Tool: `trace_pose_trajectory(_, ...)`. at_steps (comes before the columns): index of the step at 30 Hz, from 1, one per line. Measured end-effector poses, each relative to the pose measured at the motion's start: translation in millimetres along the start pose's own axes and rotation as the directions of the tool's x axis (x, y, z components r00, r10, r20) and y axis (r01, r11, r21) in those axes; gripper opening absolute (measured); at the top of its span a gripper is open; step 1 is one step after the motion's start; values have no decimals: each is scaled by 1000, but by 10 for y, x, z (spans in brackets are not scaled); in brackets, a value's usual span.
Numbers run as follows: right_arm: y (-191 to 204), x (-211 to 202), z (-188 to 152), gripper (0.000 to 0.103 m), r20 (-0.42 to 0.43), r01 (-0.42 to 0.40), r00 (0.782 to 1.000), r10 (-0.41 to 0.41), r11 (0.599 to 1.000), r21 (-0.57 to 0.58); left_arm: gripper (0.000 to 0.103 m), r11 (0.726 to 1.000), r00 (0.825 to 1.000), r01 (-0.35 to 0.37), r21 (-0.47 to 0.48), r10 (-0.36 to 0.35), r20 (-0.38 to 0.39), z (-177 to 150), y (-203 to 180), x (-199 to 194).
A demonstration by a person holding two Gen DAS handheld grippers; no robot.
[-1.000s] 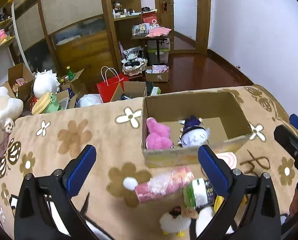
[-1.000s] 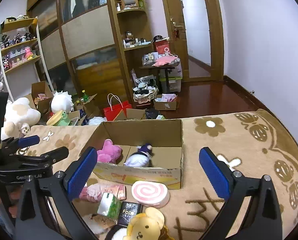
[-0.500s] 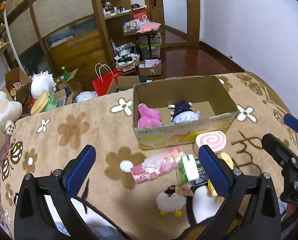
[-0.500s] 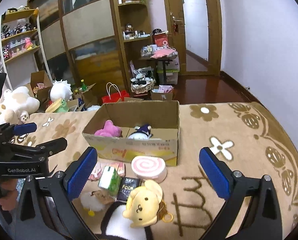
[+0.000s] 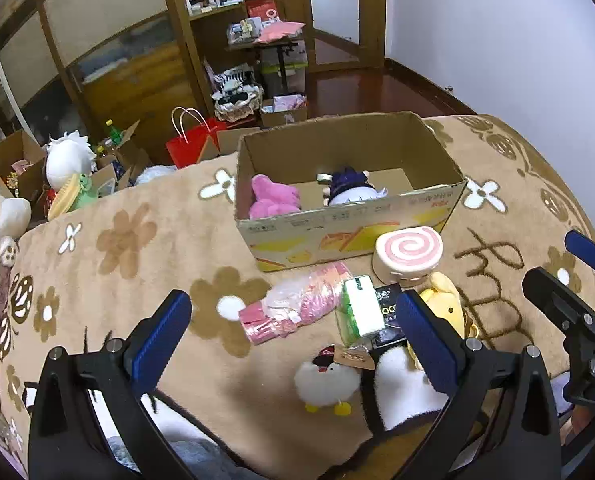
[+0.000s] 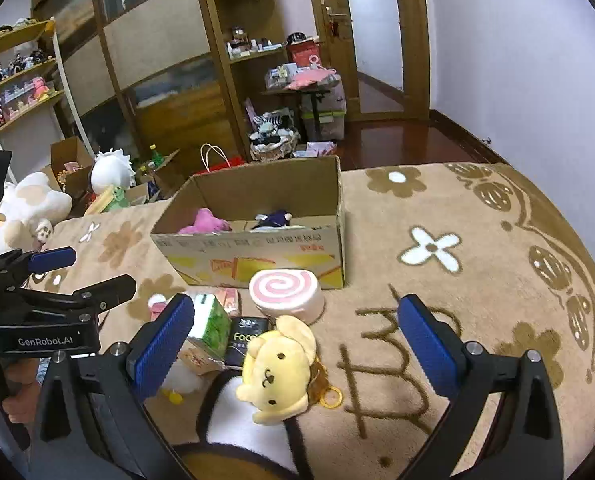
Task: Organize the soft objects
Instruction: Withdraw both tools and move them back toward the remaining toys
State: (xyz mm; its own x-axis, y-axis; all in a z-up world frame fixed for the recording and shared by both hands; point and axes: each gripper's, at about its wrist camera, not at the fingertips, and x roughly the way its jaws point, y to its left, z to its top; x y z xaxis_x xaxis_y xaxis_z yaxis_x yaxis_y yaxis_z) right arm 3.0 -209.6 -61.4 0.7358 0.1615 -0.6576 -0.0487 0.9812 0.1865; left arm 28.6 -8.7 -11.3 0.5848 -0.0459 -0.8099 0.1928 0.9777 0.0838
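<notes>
Brown floral blanket (image 6: 437, 216): both grippers, left (image 5: 293, 344) and right (image 6: 295, 344), spread empty; yellow plush dog (image 6: 279, 364) looks light, squashy — pinch its head.

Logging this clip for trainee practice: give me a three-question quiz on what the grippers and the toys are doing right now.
1. True or false: the left gripper holds a toy.
2. How many plush toys lie inside the cardboard box?
3. The yellow dog plush lies: A) in the box, B) on the blanket, C) in the right gripper.

Key: 1 false, jaws open and empty. 2 two: pink plush, purple-hatted doll. 3 B.
</notes>
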Motion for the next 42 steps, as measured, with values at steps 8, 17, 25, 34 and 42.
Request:
trace_pose_trajectory(8,-107,228,-77,103,-56,-8,998,11,998,59,101,999,998,45,0,-45,-45,22,-95,196)
trace_pose_trajectory(17,-116,491,-208,103,-133,10,991,-1,998,62,101,999,994,47,-7,-47,-102,41,-138,436)
trace_pose_trajectory(25,-82,717,-324,103,-189,17,982,-5,998,58,101,999,986,43,-11,-45,-159,37,-177,684)
trace_pose_trajectory(34,-78,898,-401,103,-243,13,970,3,998,66,101,997,976,71,7,-68,-209,8,-260,865)
trace_pose_trajectory(42,-80,1036,-462,103,-286,13,958,6,998,64,101,998,967,54,38,-43,-249,-24,-302,976)
